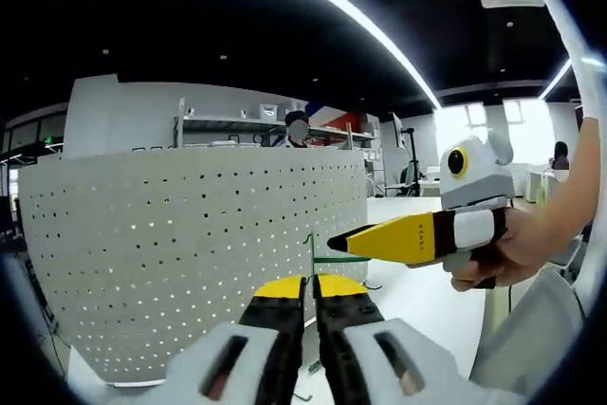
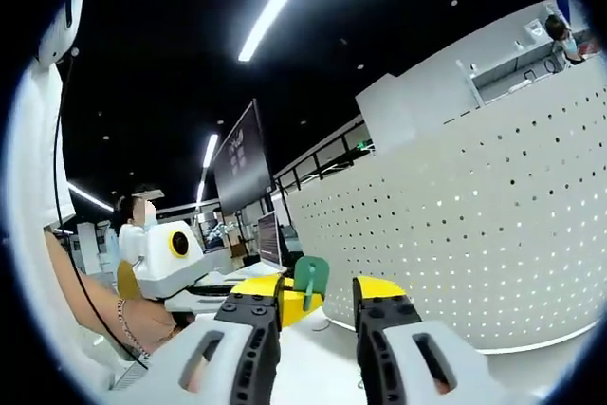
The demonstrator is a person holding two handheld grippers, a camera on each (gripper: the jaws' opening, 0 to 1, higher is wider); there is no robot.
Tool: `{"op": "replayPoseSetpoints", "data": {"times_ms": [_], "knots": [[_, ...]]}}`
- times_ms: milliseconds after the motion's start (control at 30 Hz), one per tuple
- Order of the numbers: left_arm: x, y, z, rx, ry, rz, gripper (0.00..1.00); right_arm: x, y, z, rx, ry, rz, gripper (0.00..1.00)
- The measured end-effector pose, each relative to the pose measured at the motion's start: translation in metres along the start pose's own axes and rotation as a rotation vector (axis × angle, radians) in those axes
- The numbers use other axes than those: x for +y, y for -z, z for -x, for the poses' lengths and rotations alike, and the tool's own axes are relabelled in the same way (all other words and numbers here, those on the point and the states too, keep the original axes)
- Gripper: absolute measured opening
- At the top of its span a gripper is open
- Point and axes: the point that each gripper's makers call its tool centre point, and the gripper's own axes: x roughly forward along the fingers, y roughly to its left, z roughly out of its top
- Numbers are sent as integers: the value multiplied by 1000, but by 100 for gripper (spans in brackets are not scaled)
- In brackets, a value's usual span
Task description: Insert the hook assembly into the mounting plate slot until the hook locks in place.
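The white perforated mounting plate (image 1: 190, 263) stands upright, its holes bare, so insertion is still ahead. The right gripper (image 1: 332, 243), at three o'clock in the left gripper view, pinches the green hook assembly (image 1: 327, 258) just beside the plate's edge. The left gripper (image 1: 310, 286) is clenched near the hook; whether it grips it, I cannot tell.

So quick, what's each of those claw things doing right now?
Left gripper: jaws nearly together; whether it holds anything cannot be told.
Right gripper: closed on the thin green hook, near the white pegboard.
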Motion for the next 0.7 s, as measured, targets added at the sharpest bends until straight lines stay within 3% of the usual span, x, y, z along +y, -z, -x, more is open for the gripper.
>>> {"op": "replayPoseSetpoints", "data": {"times_ms": [467,700], "knots": [[-2,-1,-1,-5,-4,-1,3,2,10,-6,29,19,24,6],[-4,0,-1,-5,-2,6,3,4,10,-8,29,14,31,2]]}}
